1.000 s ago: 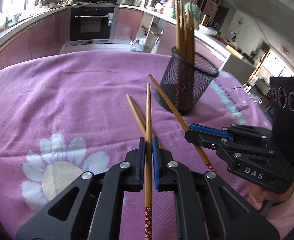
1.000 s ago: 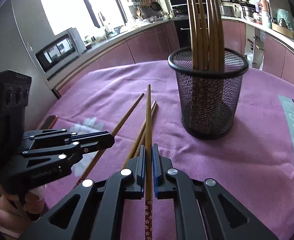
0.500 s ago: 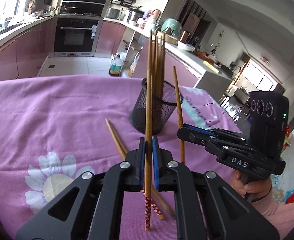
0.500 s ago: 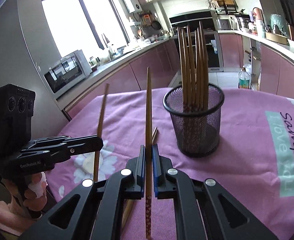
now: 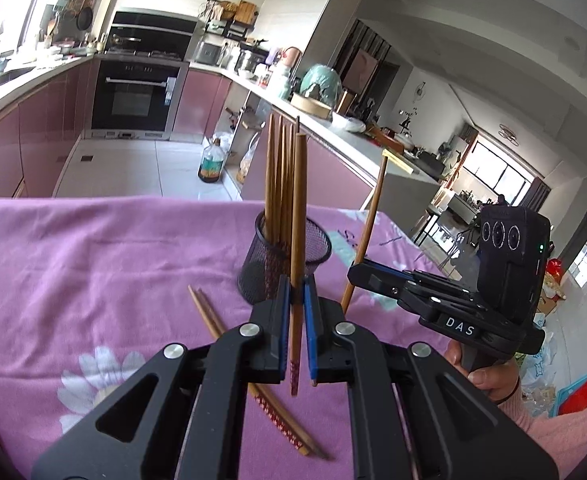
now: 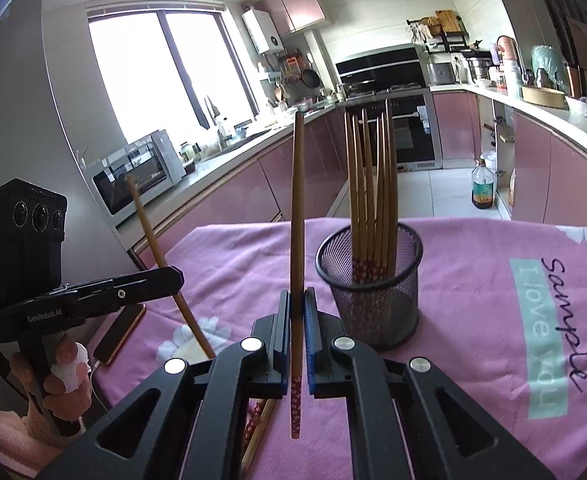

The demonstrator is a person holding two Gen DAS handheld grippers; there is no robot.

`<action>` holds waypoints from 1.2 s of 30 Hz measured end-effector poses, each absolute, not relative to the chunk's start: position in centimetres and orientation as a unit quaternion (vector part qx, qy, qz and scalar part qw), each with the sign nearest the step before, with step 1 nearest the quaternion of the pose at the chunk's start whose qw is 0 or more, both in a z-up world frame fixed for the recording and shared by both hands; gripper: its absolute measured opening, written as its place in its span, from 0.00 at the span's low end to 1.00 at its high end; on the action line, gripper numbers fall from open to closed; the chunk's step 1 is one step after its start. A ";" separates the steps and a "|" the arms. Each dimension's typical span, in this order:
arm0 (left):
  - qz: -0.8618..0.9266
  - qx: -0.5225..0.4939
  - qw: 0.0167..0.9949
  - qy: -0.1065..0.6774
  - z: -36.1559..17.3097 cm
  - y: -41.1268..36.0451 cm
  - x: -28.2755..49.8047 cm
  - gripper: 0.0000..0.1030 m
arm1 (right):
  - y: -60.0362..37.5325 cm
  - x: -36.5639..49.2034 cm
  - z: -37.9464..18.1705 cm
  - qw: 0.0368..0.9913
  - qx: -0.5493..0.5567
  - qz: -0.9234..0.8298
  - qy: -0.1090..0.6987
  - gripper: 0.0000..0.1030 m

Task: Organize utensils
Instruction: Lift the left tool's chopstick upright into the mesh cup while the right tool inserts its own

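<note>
My left gripper is shut on a wooden chopstick and holds it upright above the table, near side of the black mesh cup. My right gripper is shut on another chopstick, also upright, left of the cup. The cup holds several chopsticks standing up. Each gripper shows in the other's view: the right one with its tilted chopstick, the left one likewise. Two chopsticks lie on the pink cloth.
A phone lies near the table's left edge in the right wrist view. The cloth has a flower print and a teal label. Kitchen counters and an oven stand beyond the table.
Both grippers have lifted their chopsticks off the cloth and tilted them from lying flat to upright, rising above the table beside the cup.
</note>
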State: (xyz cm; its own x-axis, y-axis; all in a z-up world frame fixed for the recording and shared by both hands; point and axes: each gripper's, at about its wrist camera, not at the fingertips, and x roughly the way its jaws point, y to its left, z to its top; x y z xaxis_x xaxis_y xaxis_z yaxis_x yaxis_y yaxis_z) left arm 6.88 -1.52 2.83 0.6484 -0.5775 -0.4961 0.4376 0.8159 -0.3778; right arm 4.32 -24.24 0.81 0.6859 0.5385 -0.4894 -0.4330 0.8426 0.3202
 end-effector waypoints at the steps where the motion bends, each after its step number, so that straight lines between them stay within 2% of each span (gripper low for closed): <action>1: -0.282 -0.112 0.902 0.308 3.1 -1.6 7.0 0.07 | -24.3 4.4 1.0 0.915 0.090 0.265 0.291 0.05; 25: -0.279 -0.089 0.925 0.243 10.0 -4.0 10.3 0.07 | -26.2 6.8 6.2 0.941 0.073 0.246 0.220 0.05; 36: -0.273 -0.076 0.932 0.226 10.9 -4.9 11.4 0.07 | -26.0 7.8 7.2 0.948 0.067 0.239 0.200 0.05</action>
State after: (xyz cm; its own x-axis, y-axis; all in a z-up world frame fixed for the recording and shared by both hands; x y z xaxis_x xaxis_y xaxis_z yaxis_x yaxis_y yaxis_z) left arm 11.43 -4.90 10.87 0.7494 -0.5426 -0.3793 0.4742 0.8398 -0.2645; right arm 7.78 -26.04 7.24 0.8060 0.4791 -0.3478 -0.4257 0.8772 0.2219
